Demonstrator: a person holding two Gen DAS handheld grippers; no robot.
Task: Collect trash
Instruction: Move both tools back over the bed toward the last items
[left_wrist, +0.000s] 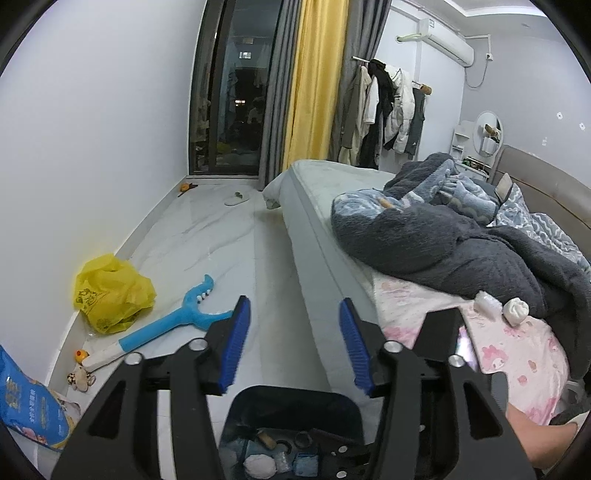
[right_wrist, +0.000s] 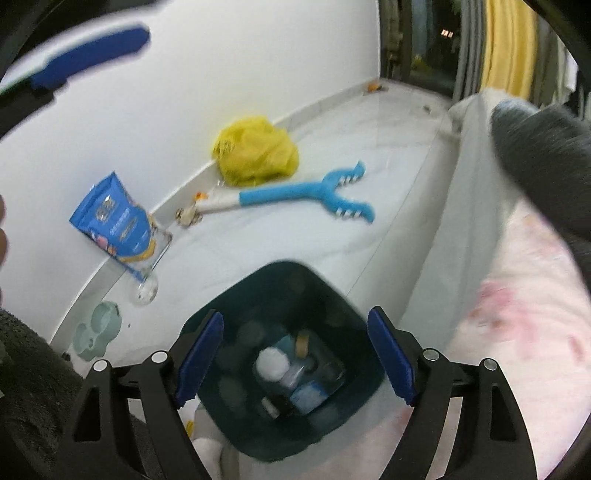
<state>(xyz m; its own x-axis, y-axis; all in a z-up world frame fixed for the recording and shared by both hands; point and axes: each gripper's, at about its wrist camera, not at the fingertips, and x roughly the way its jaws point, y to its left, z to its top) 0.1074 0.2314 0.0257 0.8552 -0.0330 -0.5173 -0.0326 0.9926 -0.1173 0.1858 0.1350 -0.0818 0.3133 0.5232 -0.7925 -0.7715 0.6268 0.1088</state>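
In the right wrist view my right gripper (right_wrist: 295, 316) hangs open over a dark teal trash bin (right_wrist: 236, 295), with nothing between its blue pads. Down in the bin lie a white tissue ball (right_wrist: 272, 363) and several other scraps. My left gripper (left_wrist: 293, 306) is open and empty as well, above the same bin (left_wrist: 291, 402) and pointing along the edge of the bed. Two crumpled white tissues (left_wrist: 487, 302) (left_wrist: 517, 312) lie on the pink sheet to its right. A blurred blue pad (right_wrist: 88, 51) of the left gripper shows at the top left of the right wrist view.
A yellow plastic bag (left_wrist: 110, 291), a blue forked toy (left_wrist: 173, 325), a blue pouch (left_wrist: 26, 402) and small toys lie on the floor by the white wall. The bed (left_wrist: 317, 236) with a grey blanket (left_wrist: 443, 243) fills the right side. A person's hand (left_wrist: 535, 439) shows at the lower right.
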